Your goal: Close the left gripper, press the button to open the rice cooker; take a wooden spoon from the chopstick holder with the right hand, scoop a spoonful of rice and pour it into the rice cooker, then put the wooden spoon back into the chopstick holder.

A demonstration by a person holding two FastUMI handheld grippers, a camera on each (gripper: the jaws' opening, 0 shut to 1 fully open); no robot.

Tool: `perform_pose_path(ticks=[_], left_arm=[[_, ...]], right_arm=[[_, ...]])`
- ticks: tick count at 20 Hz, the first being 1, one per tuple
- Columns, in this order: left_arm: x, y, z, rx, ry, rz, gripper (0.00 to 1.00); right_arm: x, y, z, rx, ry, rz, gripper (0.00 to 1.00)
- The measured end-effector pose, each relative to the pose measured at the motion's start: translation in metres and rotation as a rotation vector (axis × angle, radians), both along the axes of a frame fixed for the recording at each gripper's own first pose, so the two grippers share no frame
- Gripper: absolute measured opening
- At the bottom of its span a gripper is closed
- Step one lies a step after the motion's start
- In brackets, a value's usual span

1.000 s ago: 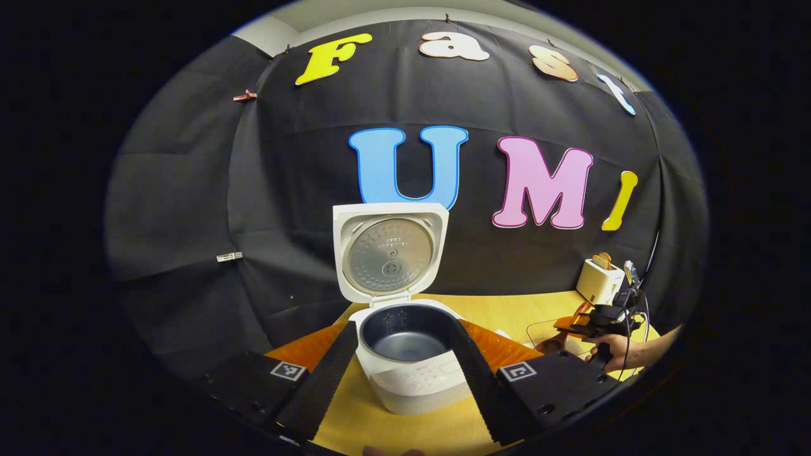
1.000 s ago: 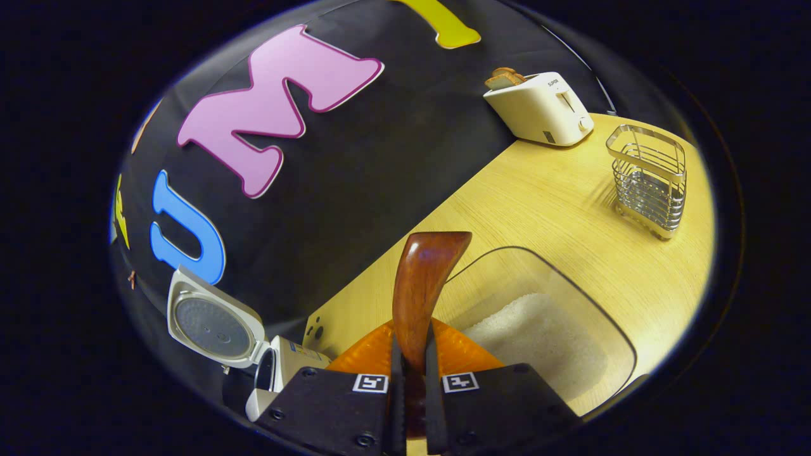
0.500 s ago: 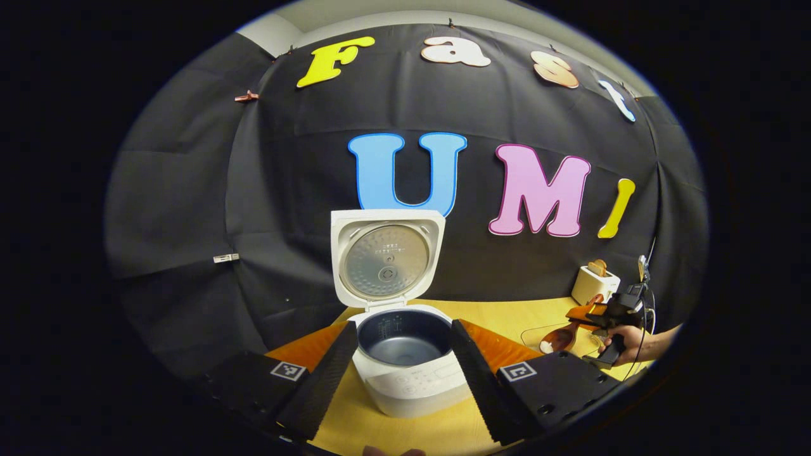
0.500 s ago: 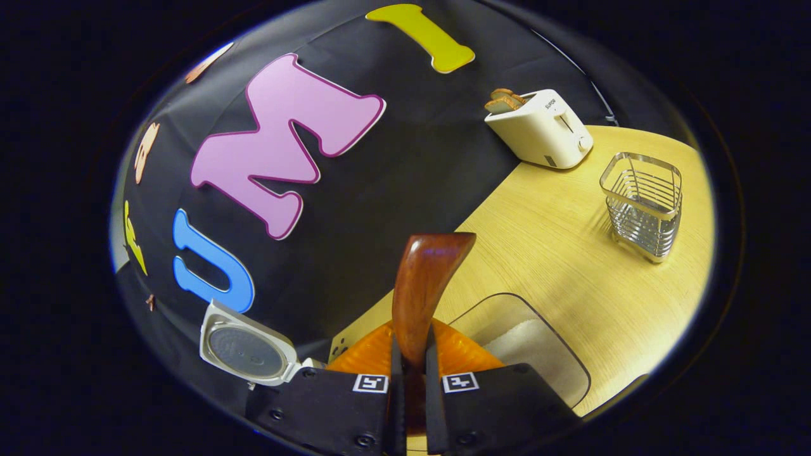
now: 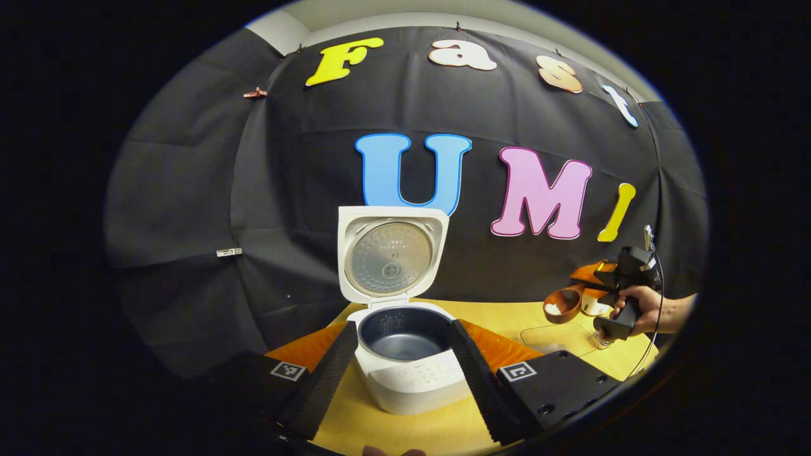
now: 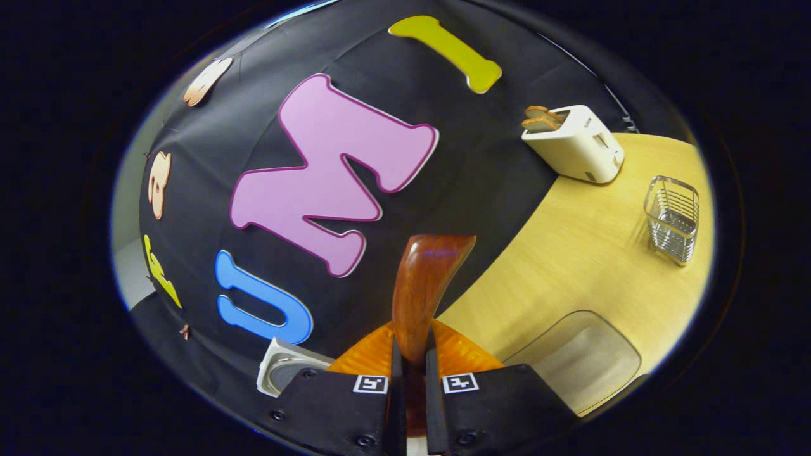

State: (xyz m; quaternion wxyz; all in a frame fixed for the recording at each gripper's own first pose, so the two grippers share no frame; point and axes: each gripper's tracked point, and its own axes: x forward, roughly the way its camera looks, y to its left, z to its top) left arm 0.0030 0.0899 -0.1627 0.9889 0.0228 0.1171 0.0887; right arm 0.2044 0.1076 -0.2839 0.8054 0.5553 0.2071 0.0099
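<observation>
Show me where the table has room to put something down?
Bare table lies between the toaster, the wire basket and the clear rice box. There is also a strip in front of the rice cooker. It is crowded around the cooker itself, where the left tool straddles it.

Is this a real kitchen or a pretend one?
Probably a pretend one: a kitchen corner set up in a booth. A rice cooker and toaster stand on a wooden table, but the wall behind is just black cloth.
</observation>
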Motion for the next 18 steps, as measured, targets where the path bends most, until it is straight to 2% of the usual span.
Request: perform_pose_path(ticks=[6, 9, 11, 12, 14, 18], left_arm=[[-0.012, 0.015, 0.001, -0.02, -0.015, 0.041, 0.95], [-0.017, 0.025, 0.002, -0.028, -0.022, 0.067, 0.95], [-0.021, 0.032, 0.002, -0.038, -0.027, 0.086, 0.95], [-0.022, 0.035, 0.003, -0.038, -0.029, 0.096, 0.92], [-0.024, 0.04, 0.001, -0.034, -0.028, 0.112, 0.95], [-0.027, 0.047, -0.001, -0.036, -0.025, 0.13, 0.95]], right_arm=[[0.027, 0.098, 0.049, 0.036, -0.075, 0.122, 0.16], [0.034, 0.15, 0.059, 0.039, -0.09, 0.194, 0.16], [0.035, 0.184, 0.062, 0.02, -0.107, 0.241, 0.16], [0.034, 0.199, 0.064, 0.007, -0.115, 0.265, 0.16], [0.033, 0.223, 0.065, -0.015, -0.123, 0.31, 0.16], [0.032, 0.251, 0.064, -0.083, -0.143, 0.358, 0.16]])
